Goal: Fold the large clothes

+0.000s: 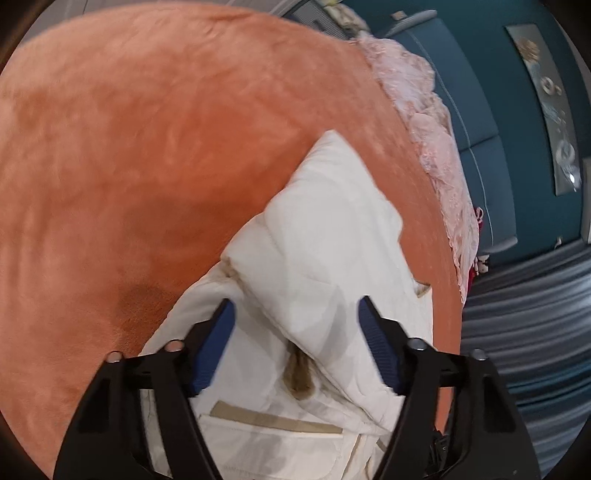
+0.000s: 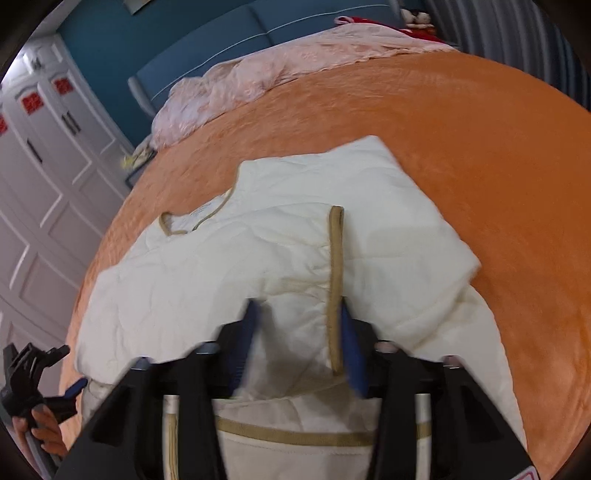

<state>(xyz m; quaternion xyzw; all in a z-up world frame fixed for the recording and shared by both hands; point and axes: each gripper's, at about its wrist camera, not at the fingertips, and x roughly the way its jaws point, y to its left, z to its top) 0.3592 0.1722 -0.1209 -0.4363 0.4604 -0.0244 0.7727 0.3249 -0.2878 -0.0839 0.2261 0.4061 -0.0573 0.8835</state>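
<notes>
A cream quilted jacket (image 2: 229, 280) with tan trim lies spread on the orange blanket (image 2: 480, 166); its sleeves are folded over the body. My right gripper (image 2: 299, 308) hangs low over the jacket's near part, fingers apart, with a tan-edged flap (image 2: 335, 280) running along the right pad. The fabric lies under the gap and I see no pinch. My left gripper (image 1: 295, 302) is open above a folded sleeve (image 1: 325, 221) of the jacket (image 1: 280, 398), nothing between its pads. In the right wrist view it also shows at the lower left (image 2: 40, 376), held by a hand (image 2: 44, 428).
A pink lace cover (image 2: 258, 74) is bunched at the far end of the bed against a teal padded headboard (image 2: 229, 33). White wardrobe doors (image 2: 40, 177) stand on the left. A grey striped surface (image 1: 524, 325) lies beyond the bed's edge.
</notes>
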